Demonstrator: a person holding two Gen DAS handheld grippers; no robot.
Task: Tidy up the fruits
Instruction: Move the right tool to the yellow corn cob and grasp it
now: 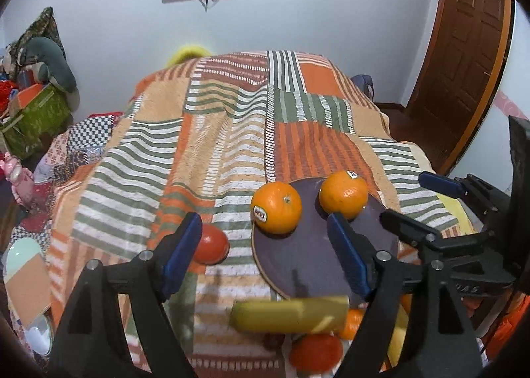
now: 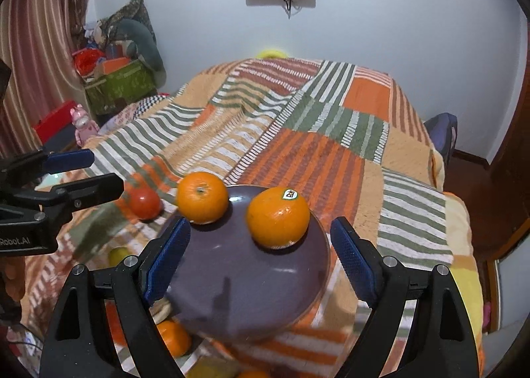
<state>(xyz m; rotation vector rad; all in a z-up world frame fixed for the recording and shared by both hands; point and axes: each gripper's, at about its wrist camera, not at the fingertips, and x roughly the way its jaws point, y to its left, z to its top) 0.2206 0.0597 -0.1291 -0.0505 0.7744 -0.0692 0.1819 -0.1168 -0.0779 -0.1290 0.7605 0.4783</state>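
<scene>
A dark purple plate (image 1: 314, 262) (image 2: 248, 278) lies on the patchwork cloth and carries two oranges. One with a sticker (image 1: 276, 207) (image 2: 202, 197) rests at its left rim; the other (image 1: 344, 194) (image 2: 278, 217) sits to the right. A red tomato (image 1: 212, 244) (image 2: 144, 202) lies on the cloth left of the plate. Near me lie a blurred banana (image 1: 291, 313), a small orange (image 2: 174, 336) and a reddish fruit (image 1: 314, 353). My left gripper (image 1: 263, 222) (image 2: 106, 172) is open and empty above the plate's left side. My right gripper (image 2: 260, 224) (image 1: 420, 199) is open and empty over the plate.
The patchwork cloth (image 1: 232, 133) covers a table that drops away at the far and right edges. A yellow-green fruit (image 2: 117, 255) lies beside the plate. A green box (image 2: 119, 86) with clutter stands at the back left, a wooden door (image 1: 463, 63) at the right.
</scene>
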